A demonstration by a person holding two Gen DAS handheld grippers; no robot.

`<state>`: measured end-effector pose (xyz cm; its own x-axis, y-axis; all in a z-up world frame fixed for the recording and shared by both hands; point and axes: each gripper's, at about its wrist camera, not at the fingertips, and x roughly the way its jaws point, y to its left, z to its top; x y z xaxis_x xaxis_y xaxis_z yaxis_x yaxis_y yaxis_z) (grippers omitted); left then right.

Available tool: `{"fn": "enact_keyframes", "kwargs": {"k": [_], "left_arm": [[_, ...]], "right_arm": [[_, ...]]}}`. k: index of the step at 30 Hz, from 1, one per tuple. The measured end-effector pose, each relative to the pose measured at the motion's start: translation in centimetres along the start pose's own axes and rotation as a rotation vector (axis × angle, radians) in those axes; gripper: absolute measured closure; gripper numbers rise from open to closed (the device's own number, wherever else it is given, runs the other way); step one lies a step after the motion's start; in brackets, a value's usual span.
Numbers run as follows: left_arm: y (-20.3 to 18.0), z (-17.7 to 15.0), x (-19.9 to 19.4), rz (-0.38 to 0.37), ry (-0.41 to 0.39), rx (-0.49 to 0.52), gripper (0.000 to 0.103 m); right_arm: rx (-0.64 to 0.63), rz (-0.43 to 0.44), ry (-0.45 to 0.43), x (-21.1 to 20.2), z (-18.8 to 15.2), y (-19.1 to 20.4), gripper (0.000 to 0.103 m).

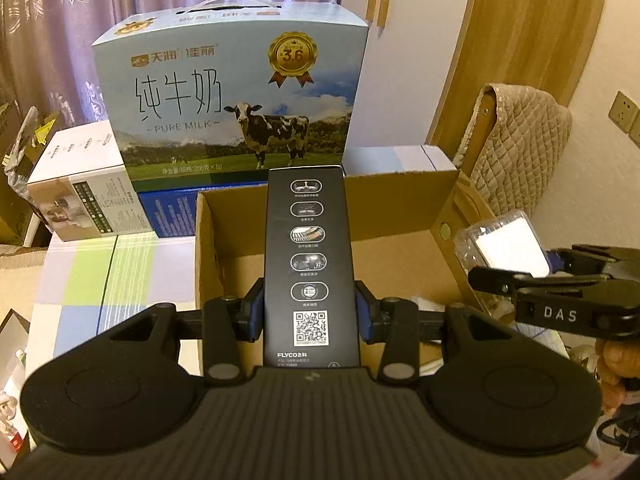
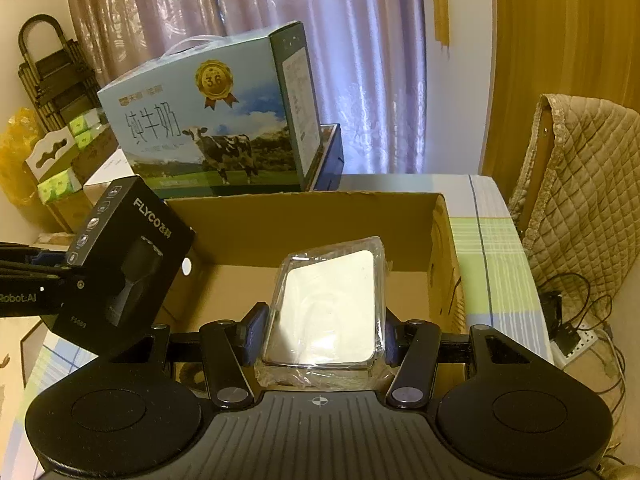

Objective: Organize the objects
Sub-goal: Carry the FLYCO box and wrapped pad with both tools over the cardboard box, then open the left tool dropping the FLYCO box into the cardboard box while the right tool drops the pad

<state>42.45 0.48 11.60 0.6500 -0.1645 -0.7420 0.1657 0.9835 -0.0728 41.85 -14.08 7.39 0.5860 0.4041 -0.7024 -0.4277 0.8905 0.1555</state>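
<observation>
- left gripper (image 1: 309, 310) fingers clamp a black flyco box (image 1: 310, 264) above the open cardboard box (image 1: 400, 208).
- right gripper (image 2: 320, 334) fingers grip a clear wrapped case (image 2: 330, 304) over the same box, at the desk (image 2: 492, 256) edge.

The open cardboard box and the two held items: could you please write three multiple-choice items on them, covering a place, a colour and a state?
1. Where is the milk carton?
A. behind the cardboard box
B. inside it
C. under the table

2. What colour is the FLYCO box?
A. white
B. black
C. red

3. What is the right gripper doing?
A. hanging open
B. gripping a cable
C. clamped on the clear-wrapped white pack

A: it stands past the far wall.
B: its printed faces are black.
C: both pads press its sides.
</observation>
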Motion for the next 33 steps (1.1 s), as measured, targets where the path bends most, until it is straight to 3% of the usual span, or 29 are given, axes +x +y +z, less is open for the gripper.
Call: {"fn": "enact_keyframes", "kwargs": {"k": [4,7,23,27,30,33], "left_arm": [[0.1,0.2,0.7,0.008,-0.039,-0.022,0.064],[0.3,0.2,1.0,0.012,-0.052,-0.045,0.056],[0.4,-1.4,0.5,0.003,-0.029,-0.016,0.056],[0.6,-1.9,0.3,0.005,-0.030,-0.025,0.056],[0.9,-2.4,-0.1,0.006,-0.033,-0.027,0.055],[0.9,-3.1,-1.1,0.034,-0.056,-0.007,0.051]], "right_arm": [[0.010,-0.002,0.006,0.4,-0.2,-0.3,0.051],[0.013,0.003,0.010,0.5,-0.5,-0.5,0.051],[0.047,0.004,0.012,1.1,-0.6,-1.0,0.051],[0.050,0.041,-0.052,1.2,-0.4,-1.1,0.050],[0.093,0.058,-0.102,0.8,-0.2,-1.7,0.029],[0.112,0.044,-0.131,-0.1,-0.2,-2.1,0.029]]}}
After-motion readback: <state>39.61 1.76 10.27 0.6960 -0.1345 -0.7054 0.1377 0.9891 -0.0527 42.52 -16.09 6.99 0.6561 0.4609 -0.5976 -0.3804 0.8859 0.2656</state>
